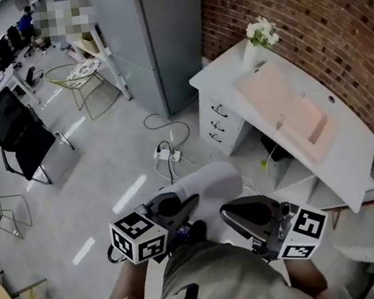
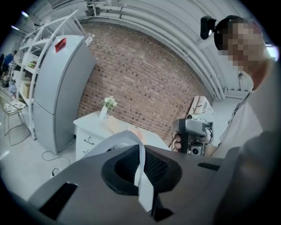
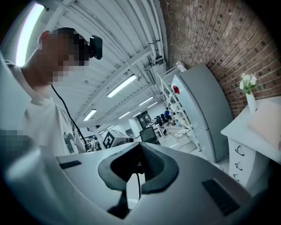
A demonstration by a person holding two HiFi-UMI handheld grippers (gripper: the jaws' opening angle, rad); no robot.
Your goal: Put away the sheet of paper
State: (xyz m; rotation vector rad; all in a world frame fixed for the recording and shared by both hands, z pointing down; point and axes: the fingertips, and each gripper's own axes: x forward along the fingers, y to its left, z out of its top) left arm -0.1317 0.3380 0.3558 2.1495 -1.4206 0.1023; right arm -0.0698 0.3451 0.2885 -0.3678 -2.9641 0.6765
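The sheet of paper [image 1: 207, 180] is white and bowed up into an arch between my two grippers, low in the head view in front of the person's body. My left gripper [image 1: 194, 201] is shut on one edge of it. In the left gripper view the sheet [image 2: 118, 140] curls up and away to the left from the closed left gripper [image 2: 141, 173]. My right gripper [image 1: 225, 212] is shut on the other edge. In the right gripper view the paper [image 3: 131, 191] shows edge-on as a thin strip in the closed right gripper [image 3: 139, 169]. The grippers face each other.
A white desk [image 1: 349, 160] with drawers [image 1: 219, 123] stands against the brick wall [image 1: 307, 24], bearing a pink pad [image 1: 283, 108] and a flower vase [image 1: 255, 44]. A grey fridge [image 1: 154, 35] is to its left. A power strip with cables [image 1: 167, 156] lies on the floor, and chairs [image 1: 17, 134] stand at the left.
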